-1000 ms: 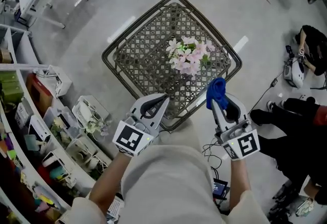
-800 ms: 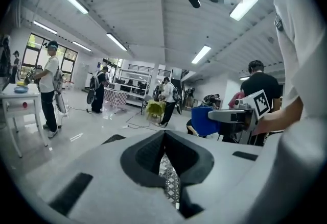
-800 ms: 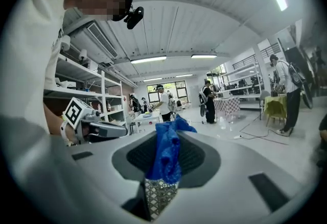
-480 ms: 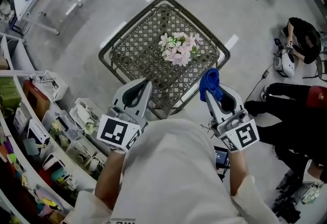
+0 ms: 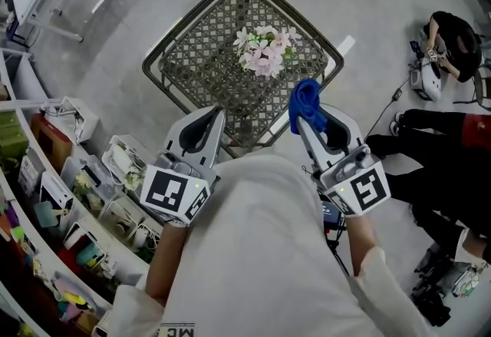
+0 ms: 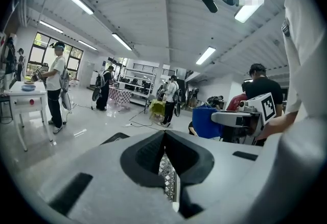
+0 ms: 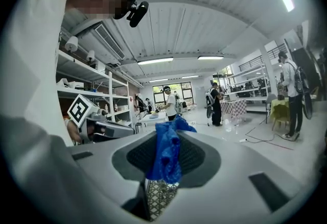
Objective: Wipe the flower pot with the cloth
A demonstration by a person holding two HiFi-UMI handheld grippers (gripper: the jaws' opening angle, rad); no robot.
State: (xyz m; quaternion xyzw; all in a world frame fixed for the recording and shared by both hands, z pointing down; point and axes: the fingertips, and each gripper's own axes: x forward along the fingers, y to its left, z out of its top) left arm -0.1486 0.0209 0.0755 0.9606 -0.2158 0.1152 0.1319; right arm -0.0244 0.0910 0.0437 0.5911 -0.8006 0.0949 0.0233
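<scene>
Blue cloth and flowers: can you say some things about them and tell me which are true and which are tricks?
1. The blue cloth is pinched in the right gripper. True.
2. The left gripper is holding the flowers. False: its jaws are shut on nothing, and the flowers stand on the lattice table.
3. The cloth is touching the flowers. False: it is held apart from them, nearer the person.
4. The flowers are pink and white. True.
</scene>
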